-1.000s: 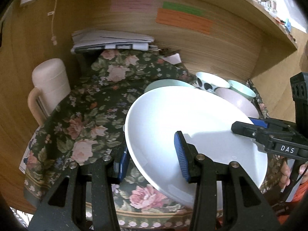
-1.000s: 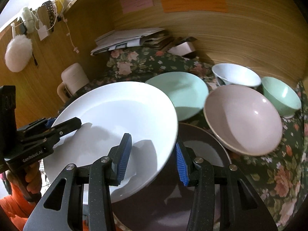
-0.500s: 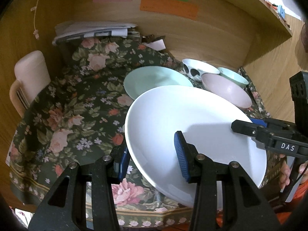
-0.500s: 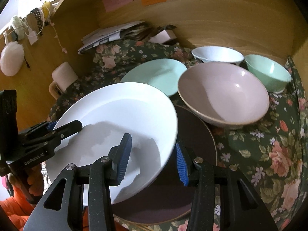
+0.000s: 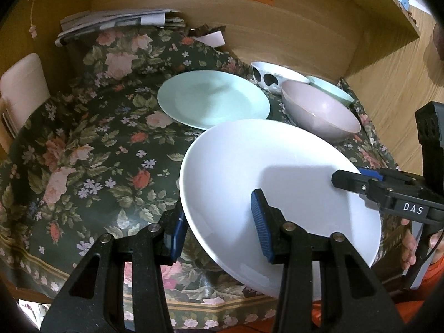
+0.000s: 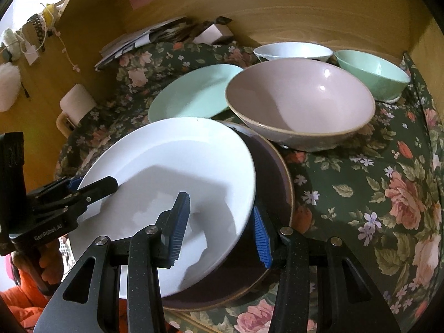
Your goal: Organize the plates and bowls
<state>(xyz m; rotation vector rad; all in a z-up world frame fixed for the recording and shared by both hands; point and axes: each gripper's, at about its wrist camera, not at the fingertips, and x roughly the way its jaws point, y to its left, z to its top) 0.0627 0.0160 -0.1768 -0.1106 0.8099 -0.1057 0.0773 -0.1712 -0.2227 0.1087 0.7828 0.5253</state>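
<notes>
Over the near edge of the floral tablecloth (image 5: 83, 144): one white plate (image 5: 277, 172), tilted, above a dark brown plate (image 6: 274, 172). Left gripper (image 5: 219, 222) pinches its left rim, right gripper (image 6: 222, 222) pinches its right rim. Toward the far edge: mint plate (image 5: 213, 100), pink bowl (image 6: 299, 97), spotted white bowl (image 5: 273, 75), mint bowl (image 6: 371, 72). Far left corner: paper stack (image 5: 111, 22). Left edge: cream mug (image 5: 20, 83).

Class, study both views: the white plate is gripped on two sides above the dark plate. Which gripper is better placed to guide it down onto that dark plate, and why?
Probably the right gripper: it clamps the white plate at the edge over the dark plate. The left gripper holds the far edge.
</notes>
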